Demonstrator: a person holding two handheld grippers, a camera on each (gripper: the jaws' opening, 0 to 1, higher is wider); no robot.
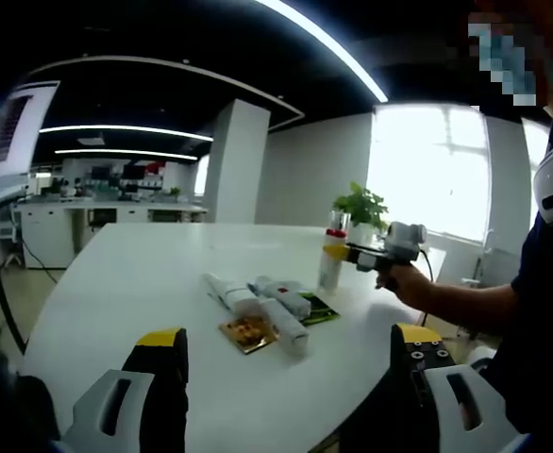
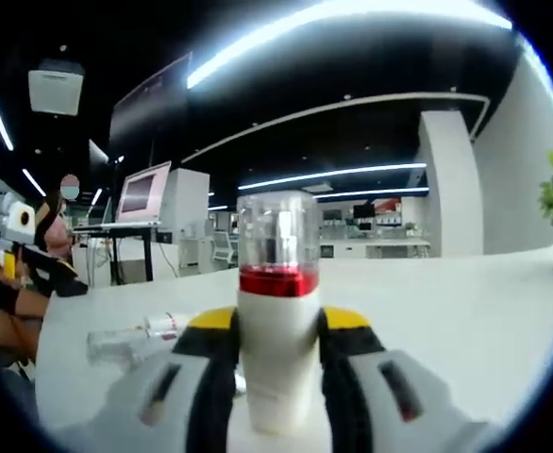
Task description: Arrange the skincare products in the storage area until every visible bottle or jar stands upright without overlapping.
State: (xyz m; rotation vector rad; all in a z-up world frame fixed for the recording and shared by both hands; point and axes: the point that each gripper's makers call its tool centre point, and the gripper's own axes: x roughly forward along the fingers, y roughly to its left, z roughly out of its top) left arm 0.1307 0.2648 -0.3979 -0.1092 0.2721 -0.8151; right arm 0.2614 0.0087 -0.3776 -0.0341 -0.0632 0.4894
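A: Left gripper view. Hanging back over the near edge of the round white table (image 1: 144, 274), left gripper (image 1: 291, 363) gaping wide, holding nothing. Lying flat mid-table: several white tubes and bottles (image 1: 258, 304) across gold and green sachets (image 1: 250, 332).

B: Right gripper view. Clamping snugly on the upright white bottle with red band and clear cap (image 2: 278, 302), right gripper (image 2: 278, 354) pinching the lower body, base at the tabletop. Clear-capped bottle (image 2: 130, 342) lying behind, left.

A: Advice: keeping it vertical, seating the base flat, apart from the pile, releasing slowly.
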